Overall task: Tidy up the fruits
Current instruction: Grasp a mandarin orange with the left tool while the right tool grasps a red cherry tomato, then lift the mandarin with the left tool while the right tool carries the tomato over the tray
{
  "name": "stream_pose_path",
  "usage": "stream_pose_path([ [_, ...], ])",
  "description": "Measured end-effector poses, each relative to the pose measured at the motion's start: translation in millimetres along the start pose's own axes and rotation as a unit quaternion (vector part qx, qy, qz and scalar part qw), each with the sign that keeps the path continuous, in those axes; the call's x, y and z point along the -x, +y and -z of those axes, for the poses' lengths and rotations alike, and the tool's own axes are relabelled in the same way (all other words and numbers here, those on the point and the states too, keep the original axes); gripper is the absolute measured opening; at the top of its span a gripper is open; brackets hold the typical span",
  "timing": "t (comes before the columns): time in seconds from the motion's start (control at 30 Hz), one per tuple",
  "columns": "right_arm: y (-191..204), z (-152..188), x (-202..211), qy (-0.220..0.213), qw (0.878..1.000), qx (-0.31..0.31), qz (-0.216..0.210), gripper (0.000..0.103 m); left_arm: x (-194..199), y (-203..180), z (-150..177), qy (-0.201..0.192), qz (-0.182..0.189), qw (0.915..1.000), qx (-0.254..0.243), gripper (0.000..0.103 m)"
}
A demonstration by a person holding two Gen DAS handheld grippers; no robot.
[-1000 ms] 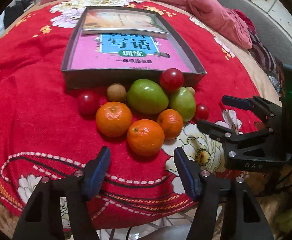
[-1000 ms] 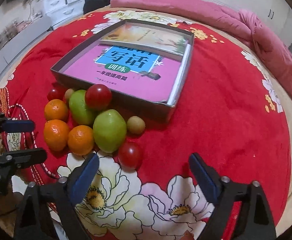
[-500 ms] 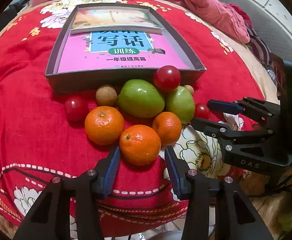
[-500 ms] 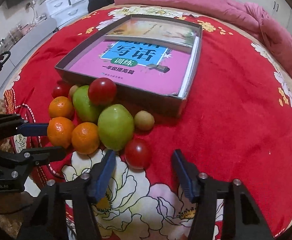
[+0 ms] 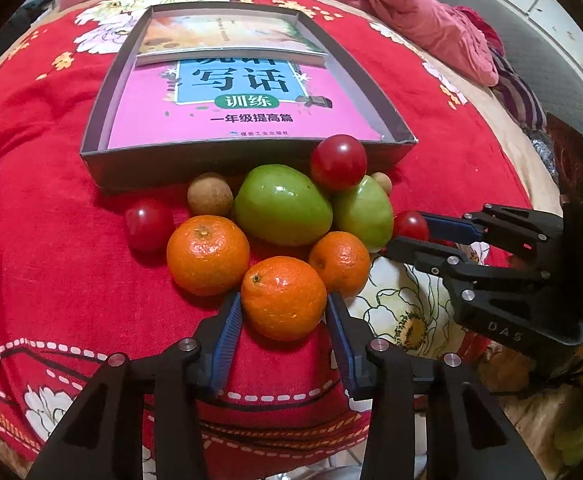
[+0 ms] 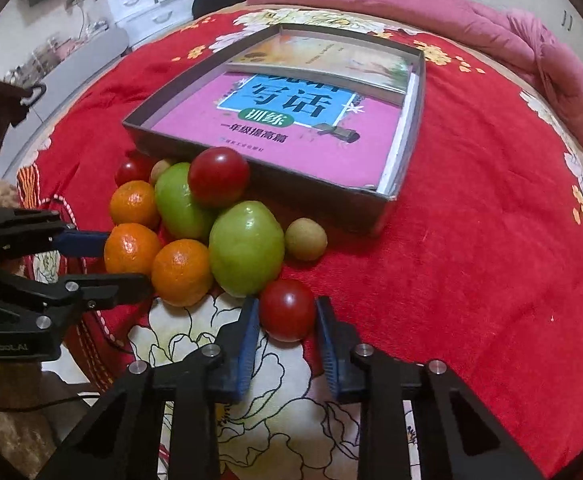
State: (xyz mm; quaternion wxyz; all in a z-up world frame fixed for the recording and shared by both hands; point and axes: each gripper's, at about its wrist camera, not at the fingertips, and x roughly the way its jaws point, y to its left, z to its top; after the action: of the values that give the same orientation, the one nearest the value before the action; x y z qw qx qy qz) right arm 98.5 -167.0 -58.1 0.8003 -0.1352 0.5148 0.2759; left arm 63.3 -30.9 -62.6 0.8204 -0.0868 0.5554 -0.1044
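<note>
Pinching round orange mandarin [image 5: 283,298] in left gripper [image 5: 282,304], small glossy red tomato [image 6: 287,309] in right gripper [image 6: 286,314], jaws just closed; lift straight, avoid nudging neighbours.

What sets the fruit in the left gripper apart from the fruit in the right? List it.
The left gripper is shut on an orange; the right gripper is shut on a red tomato.
The orange is orange with dimpled skin; the tomato is red, smooth and glossy.
The orange looks bigger.
Both are round, lie on the red bedspread and sit between blue pads.
</note>
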Motion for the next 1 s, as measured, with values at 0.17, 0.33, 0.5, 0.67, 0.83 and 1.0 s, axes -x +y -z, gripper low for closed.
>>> stream_pose_path([
  [0.17,-5.7,0.2,7.0,-0.015,1.0,-0.018,-0.002,0.029,0.8,-0.7,0.9,-0.003,0.003,1.0,-0.004,0.042],
  [0.33,-14.5,0.5,15.0,-0.034,0.998,-0.045,-0.018,0.029,7.7,-0.4,3.9,-0.01,0.014,0.9999,-0.002,0.042],
  [0.5,-16.2,-1.1,19.4,-0.049,0.997,-0.056,-0.024,0.029,18.2,-2.6,5.3,-0.019,0.019,0.9996,-0.006,0.042],
  [0.67,-14.0,-1.8,28.3,-0.074,0.995,-0.056,-0.024,0.029,34.0,-2.5,6.2,-0.032,0.023,0.9992,-0.002,0.042],
  [0.83,-15.3,-6.1,41.8,-0.114,0.991,-0.06,-0.03,0.029,50.3,-0.2,0.8,-0.048,0.021,0.9986,0.003,0.042],
  [1.0,-16.4,-9.6,51.4,-0.142,0.987,-0.061,-0.032,0.029,62.8,9.3,-9.1,-0.066,0.011,0.9976,0.014,0.042],
])
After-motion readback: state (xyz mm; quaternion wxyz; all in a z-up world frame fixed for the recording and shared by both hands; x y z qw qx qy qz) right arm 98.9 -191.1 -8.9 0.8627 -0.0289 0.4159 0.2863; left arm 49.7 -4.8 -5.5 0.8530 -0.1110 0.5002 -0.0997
